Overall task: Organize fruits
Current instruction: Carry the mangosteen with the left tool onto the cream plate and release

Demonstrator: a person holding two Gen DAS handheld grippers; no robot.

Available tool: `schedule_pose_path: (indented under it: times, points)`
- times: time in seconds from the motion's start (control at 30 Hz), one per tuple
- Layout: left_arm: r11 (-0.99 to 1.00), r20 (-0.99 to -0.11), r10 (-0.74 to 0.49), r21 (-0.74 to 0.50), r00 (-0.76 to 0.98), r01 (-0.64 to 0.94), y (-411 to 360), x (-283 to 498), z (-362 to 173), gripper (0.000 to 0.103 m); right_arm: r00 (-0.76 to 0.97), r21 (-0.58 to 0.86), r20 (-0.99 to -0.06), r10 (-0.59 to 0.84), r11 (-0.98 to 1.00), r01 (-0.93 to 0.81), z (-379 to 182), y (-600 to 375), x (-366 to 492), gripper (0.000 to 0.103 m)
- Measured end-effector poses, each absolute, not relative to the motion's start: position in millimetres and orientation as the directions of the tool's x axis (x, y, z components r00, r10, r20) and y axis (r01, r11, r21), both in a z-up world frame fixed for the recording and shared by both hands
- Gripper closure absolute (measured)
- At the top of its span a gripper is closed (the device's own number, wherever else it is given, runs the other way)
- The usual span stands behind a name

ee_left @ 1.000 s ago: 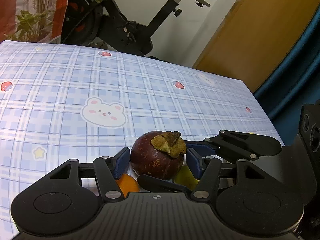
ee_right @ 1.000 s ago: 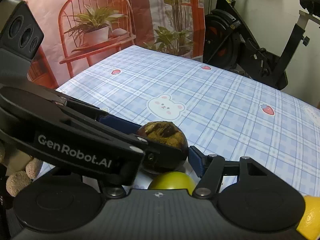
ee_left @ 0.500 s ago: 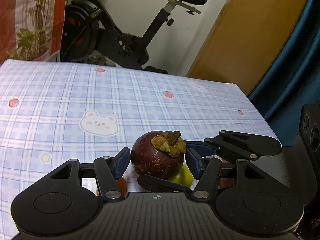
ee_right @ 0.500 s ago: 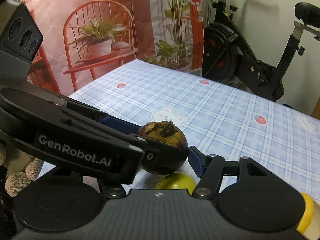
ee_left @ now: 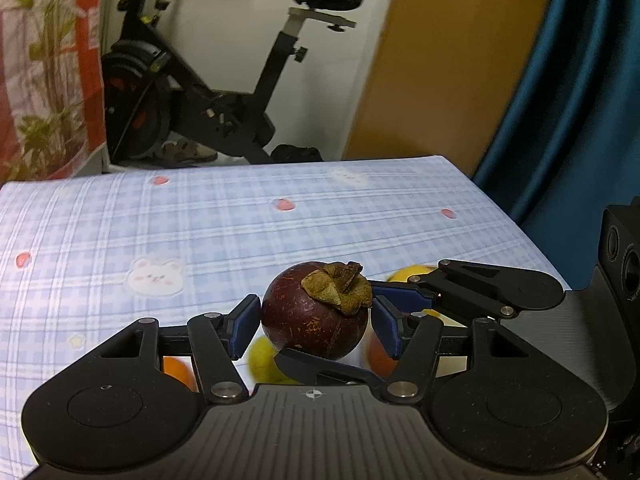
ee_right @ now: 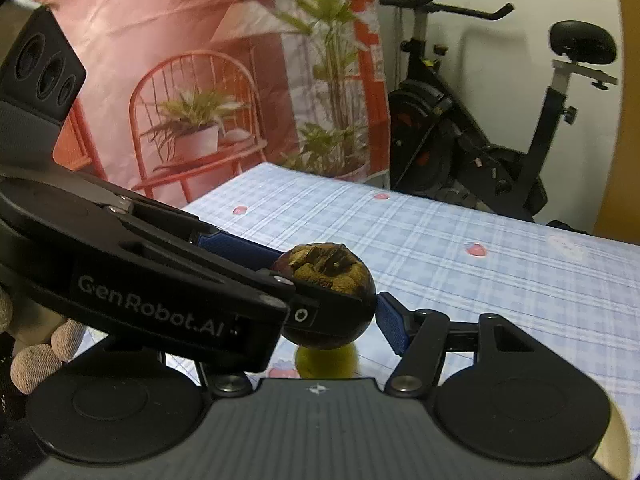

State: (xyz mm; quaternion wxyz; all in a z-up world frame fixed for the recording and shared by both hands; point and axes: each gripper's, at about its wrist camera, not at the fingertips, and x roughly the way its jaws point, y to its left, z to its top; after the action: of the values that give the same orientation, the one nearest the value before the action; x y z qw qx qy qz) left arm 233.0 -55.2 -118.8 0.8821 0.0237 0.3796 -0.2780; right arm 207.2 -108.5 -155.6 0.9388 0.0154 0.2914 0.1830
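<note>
Both grippers raised since before, one mangosteen [ee_left: 314, 316] lifted clear of the surface [ee_left: 240, 236], left gripper [ee_left: 316, 326] and right gripper [ee_right: 326, 304] both clamping it, blurred orange and yellow fruits below, one exercise bike [ee_left: 208, 92] behind.

**A lived-in room at home**

An exercise bike [ee_left: 208, 92] stands against a white wall, shoes [ee_left: 184, 152] by its base. The table [ee_left: 360, 208] wears a blue plaid cloth printed with bears and strawberries. A teal curtain [ee_left: 580, 100], a wooden door [ee_left: 452, 60] and a backdrop [ee_right: 192, 80] picturing plants surround it.
</note>
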Motion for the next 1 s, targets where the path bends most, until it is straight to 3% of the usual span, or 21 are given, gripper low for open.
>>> schedule_pose_path:
  times: [0.43,1.0]
  points:
    - [0.784,-0.704,-0.488,-0.094,0.515,0.614,-160.4,220.6,-117.1,0.039,0.827,0.21,-0.485,0.285,0.956,-0.206,-149.4,-205.9,158.0,0.039]
    - [0.727,-0.76,-0.52,-0.154,0.39,0.669,-226.5,235.1,-168.6,0.039,0.818,0.256,-0.548,0.175,0.966,-0.035,-182.8,-277.5,139.1,0.039]
